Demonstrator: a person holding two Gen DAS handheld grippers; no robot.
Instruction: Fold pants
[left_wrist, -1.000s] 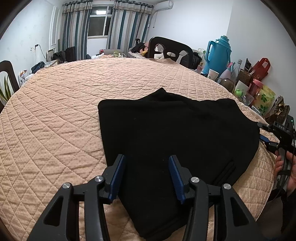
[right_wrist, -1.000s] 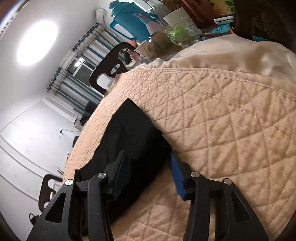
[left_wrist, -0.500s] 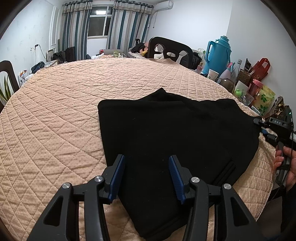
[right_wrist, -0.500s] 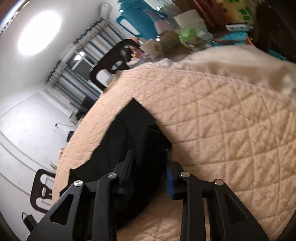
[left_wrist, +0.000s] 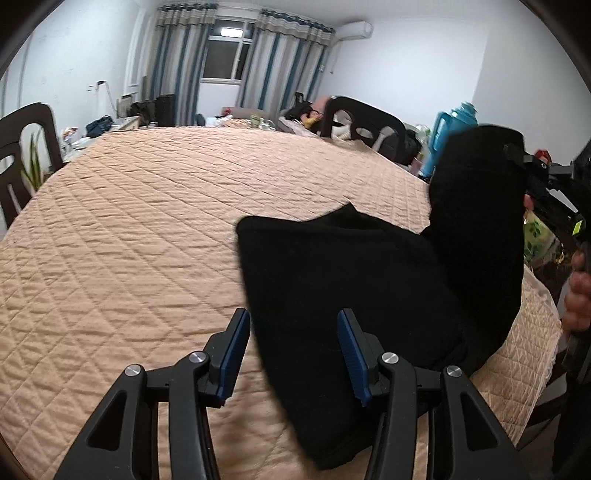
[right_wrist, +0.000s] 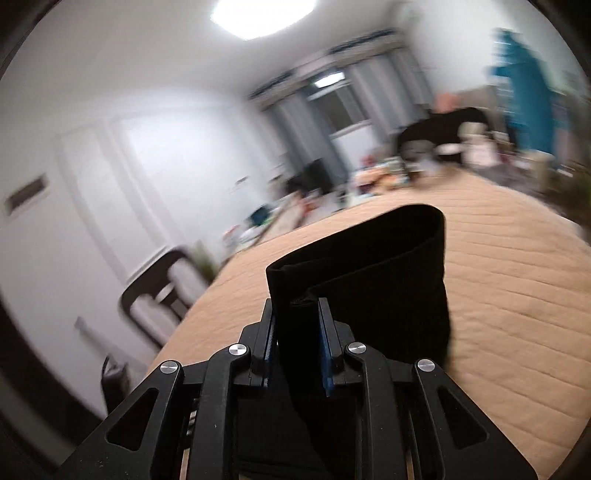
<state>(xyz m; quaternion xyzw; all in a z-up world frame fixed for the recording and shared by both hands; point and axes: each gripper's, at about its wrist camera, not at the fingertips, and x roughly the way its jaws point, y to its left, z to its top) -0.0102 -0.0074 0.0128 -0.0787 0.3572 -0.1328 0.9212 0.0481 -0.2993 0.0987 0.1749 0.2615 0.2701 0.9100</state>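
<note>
The black pants (left_wrist: 351, 266) lie part-folded on the round table's tan quilted cover (left_wrist: 147, 240). Their right end is lifted off the table and stands up as a dark flap. My right gripper (left_wrist: 526, 177) holds that flap at its top; in the right wrist view its jaws are closing, with a thick fold of the pants (right_wrist: 369, 266) pinched between the blue pads of the right gripper (right_wrist: 297, 332). My left gripper (left_wrist: 293, 350) hovers open over the pants' near left edge, its pads touching nothing.
A dark chair (left_wrist: 362, 122) stands at the table's far side and another chair (left_wrist: 22, 155) at the left. A teal thermos (left_wrist: 448, 133) and bags crowd the right wall. A person's hand (left_wrist: 578, 291) holds the right gripper's handle beyond the table's right edge.
The right gripper closed on the pants' right end, then swung up and rolled, lifting that end off the table. The left gripper stayed put and open.
</note>
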